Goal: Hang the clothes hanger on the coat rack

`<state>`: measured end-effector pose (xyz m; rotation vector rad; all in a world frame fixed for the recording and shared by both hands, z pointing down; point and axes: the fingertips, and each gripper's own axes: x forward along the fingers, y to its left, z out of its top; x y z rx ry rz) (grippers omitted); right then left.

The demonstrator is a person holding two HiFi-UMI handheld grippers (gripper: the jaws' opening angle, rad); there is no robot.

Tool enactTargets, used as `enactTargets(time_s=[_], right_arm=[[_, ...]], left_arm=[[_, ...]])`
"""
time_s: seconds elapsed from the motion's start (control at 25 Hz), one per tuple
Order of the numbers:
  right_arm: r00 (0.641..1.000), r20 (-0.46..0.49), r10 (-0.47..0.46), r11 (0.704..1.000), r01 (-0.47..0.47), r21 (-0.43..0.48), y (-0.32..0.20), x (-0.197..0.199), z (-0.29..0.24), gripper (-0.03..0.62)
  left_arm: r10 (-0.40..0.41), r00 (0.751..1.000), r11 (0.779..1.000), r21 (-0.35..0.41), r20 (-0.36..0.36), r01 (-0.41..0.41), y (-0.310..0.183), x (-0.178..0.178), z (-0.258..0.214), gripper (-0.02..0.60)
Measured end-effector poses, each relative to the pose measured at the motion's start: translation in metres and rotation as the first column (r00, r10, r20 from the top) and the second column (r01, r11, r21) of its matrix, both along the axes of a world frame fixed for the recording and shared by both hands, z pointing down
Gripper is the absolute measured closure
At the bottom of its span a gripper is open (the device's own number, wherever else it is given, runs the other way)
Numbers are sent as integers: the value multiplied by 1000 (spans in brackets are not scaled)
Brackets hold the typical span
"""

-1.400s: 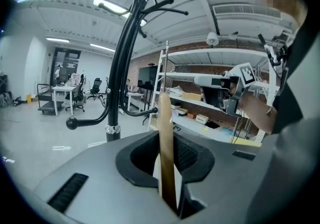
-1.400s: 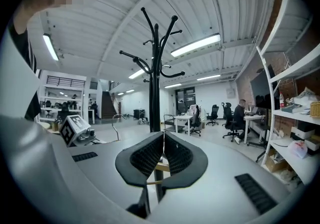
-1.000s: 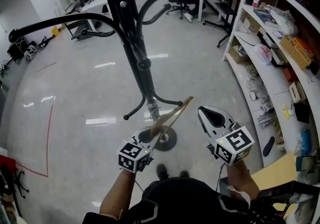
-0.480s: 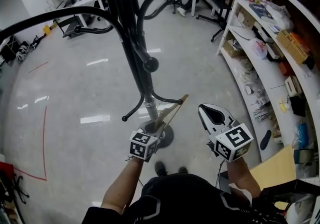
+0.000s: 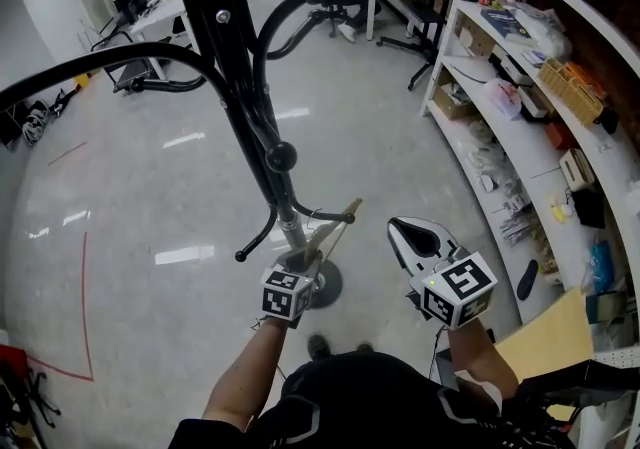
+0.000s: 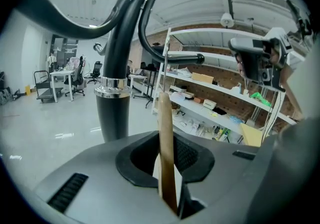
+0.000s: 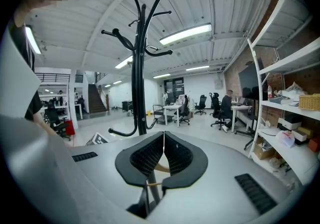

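Left claw (image 5: pixel 304 264) has dropped and moved in toward the coat rack (image 5: pixel 236 57) pole, still clamped on the clothes hanger (image 5: pixel 333 228). Hanger sits low by the bottom hooks, not hung yet. Right claw (image 5: pixel 401 229) closed, empty, idle.

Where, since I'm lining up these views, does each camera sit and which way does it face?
Head view: on the person's head, looking steeply down at the coat rack; both forearms, left tongs and right tongs show.
Left gripper view: on the left tongs, looking along the clamped clothes hanger toward shelves; its jaws show.
Right gripper view: on the right tongs, facing the desks; its closed jaws show.
Shared: all show the coat rack.
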<state>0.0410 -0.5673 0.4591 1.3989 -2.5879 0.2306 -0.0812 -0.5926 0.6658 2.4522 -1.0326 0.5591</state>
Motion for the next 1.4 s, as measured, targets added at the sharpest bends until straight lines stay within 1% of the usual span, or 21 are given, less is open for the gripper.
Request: enactTargets(time_s=[0.12,0.24,0.4,0.48,0.68,0.92,1.2,1.28,1.32,1.4], right_arm=[[1000,5,-5,1000,5,4,-2,-1,-3,586],[1000,-3,-10,1000,10,21,-2,-1,-7,586],[1000,2,-8,1000,8,25,-3,0,-10,586],[1000,3,-9,1000,9,22,-4,1,-9,586],[1000,6,-10,1000,10,21,-4,1,-10,586],[1000,9,-9,1000,8,22,-4,3,-9,586],[1000,5,-15,999,15,30,0,2,-13,586],[1000,8,-16,999,16,38,1,0,-15,586],[1000,11,-17,999,16,46,2,0,-17,586],[1000,15,-21,998,20,62,4,-2,-21,586]], left_arm=[[4,1000,1000,-5,8,-4,-6,-1,7,532],[4,999,1000,-3,35,-4,-11,-3,12,532],[12,999,1000,-7,46,-12,-11,-3,19,532],[23,998,1000,0,54,-23,-12,-2,20,532],[38,999,999,25,24,-39,-13,1,19,532],[36,998,998,59,48,-39,-15,-1,19,532],[35,998,995,97,44,-39,-14,-4,16,531],[31,998,993,113,48,-36,-13,-6,13,514],[29,998,992,123,55,-35,-13,-8,13,489],[21,997,991,132,69,-30,-12,-11,13,459]])
